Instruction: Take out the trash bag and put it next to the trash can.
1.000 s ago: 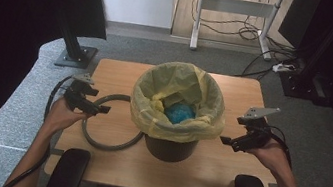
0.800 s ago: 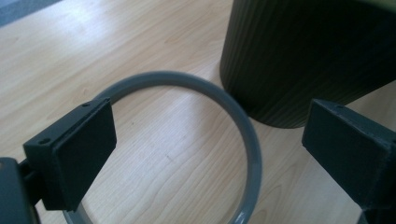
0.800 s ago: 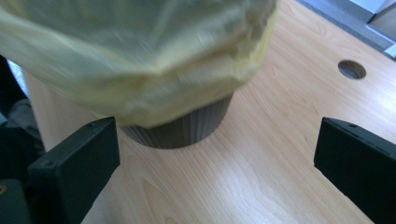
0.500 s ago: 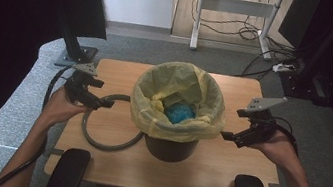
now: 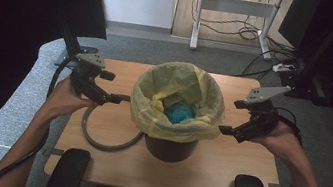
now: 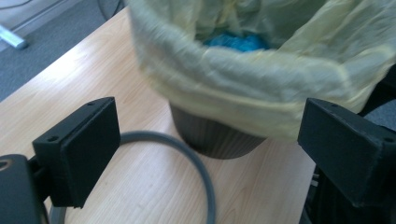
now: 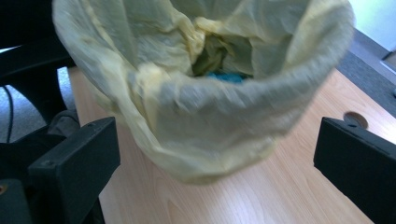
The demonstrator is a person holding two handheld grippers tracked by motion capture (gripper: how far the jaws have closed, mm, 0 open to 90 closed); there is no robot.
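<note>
**Both tongs now level with the bag's rim, one on each side**

Nearest me, my forearms come in from the table's front edge. Compared with a second ago, both hands have moved forward and up: the left gripper (image 5: 114, 98) has closed in from the table's left part to just beside the turned-over edge of the yellow bag (image 5: 174, 125), and the right gripper (image 5: 227, 131) has swung in to the opposite side, tips almost at the plastic. Neither touches it yet, as far as I can tell.

State of tongs: both spread wide, nothing between them. In the left gripper view the bag's folded rim (image 6: 261, 88) sits across the gap between the jaws; same in the right gripper view (image 7: 210, 116).

The bag lines the black bin (image 5: 169, 148) standing mid-table; something blue (image 5: 179, 112) lies inside. A grey hose loop (image 5: 106, 142) rests on the wooden table (image 5: 107, 165) left of the bin.

Judgement: approach finished; next is pinching the rim on both sides to lift the bag free.
</note>
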